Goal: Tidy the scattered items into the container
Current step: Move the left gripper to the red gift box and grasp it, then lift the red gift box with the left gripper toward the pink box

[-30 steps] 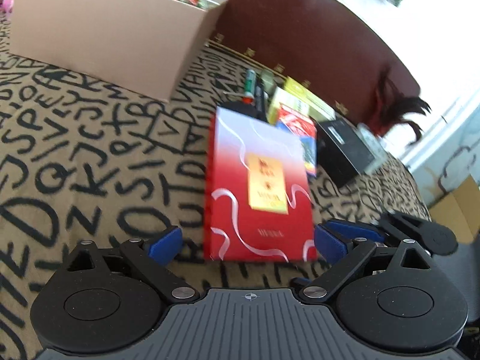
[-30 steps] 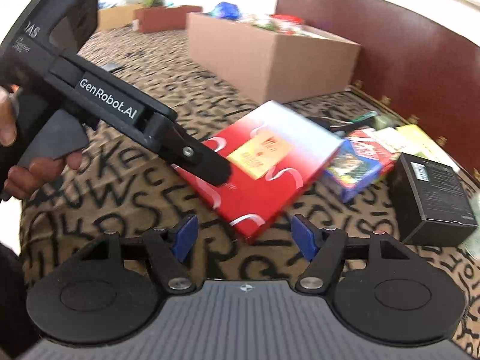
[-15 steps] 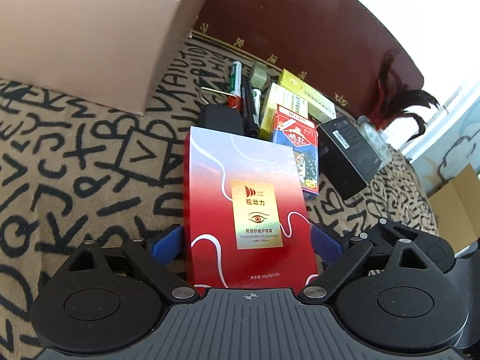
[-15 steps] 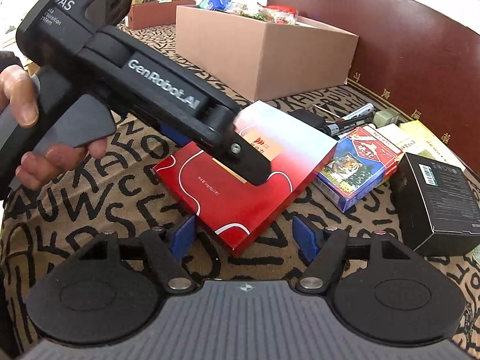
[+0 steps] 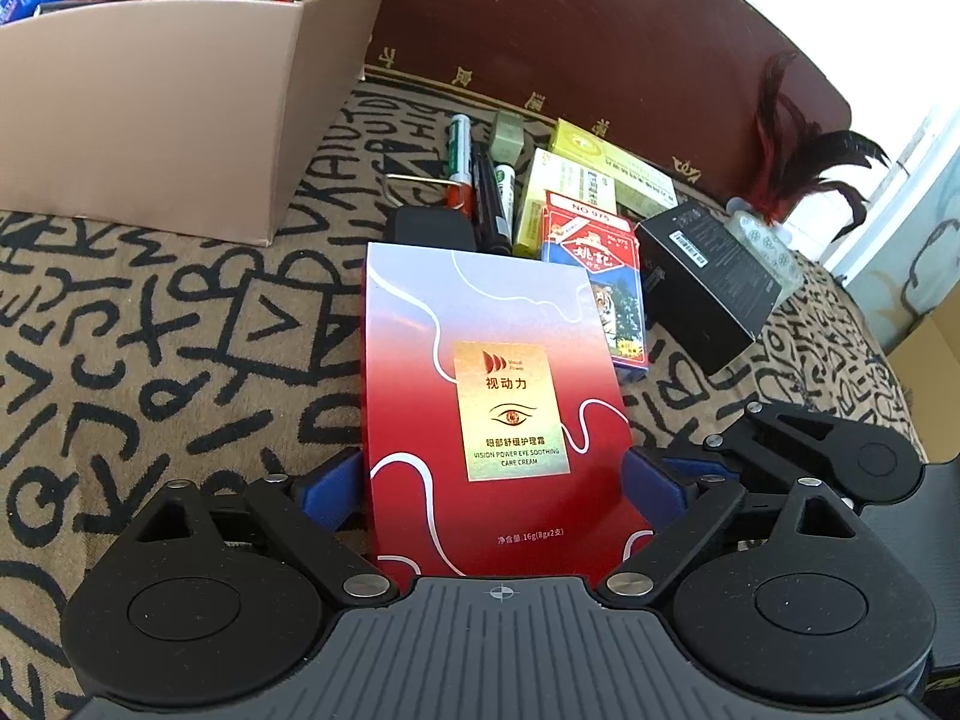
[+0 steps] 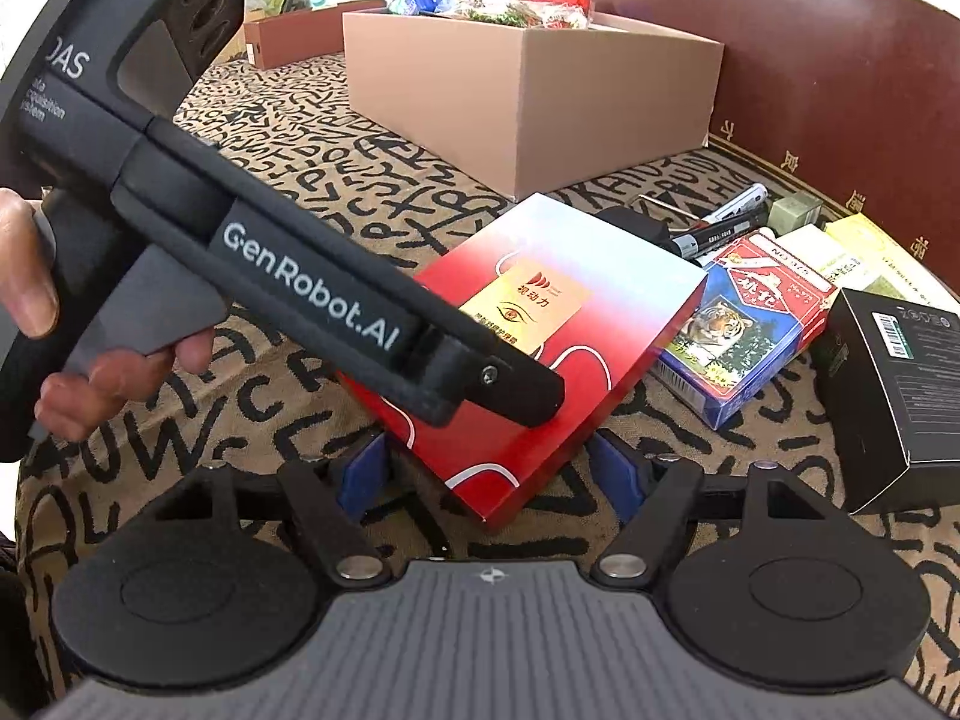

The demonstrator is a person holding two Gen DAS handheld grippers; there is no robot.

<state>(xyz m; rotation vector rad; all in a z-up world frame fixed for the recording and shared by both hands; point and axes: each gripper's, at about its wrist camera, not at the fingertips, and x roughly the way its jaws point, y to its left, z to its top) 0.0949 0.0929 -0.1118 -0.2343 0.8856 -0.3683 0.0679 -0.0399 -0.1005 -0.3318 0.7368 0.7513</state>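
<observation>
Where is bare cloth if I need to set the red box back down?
Bare lettered cloth lies left of the red eye-cream box, in front of the tan cardboard container. Crowded: pens, tiger card pack and black box behind and right.

The flat box (image 5: pixel 498 414) is red at one end and pale silvery at the other, with white curly lines and a gold label. The tabletop (image 5: pixel 150 324) cloth is tan with black letters all over it. The cardboard box (image 6: pixel 528 102) is plain brown, the card pack (image 6: pixel 744 330) is blue and red with a tiger, and the tongs (image 5: pixel 492 486) have blue pads.
</observation>
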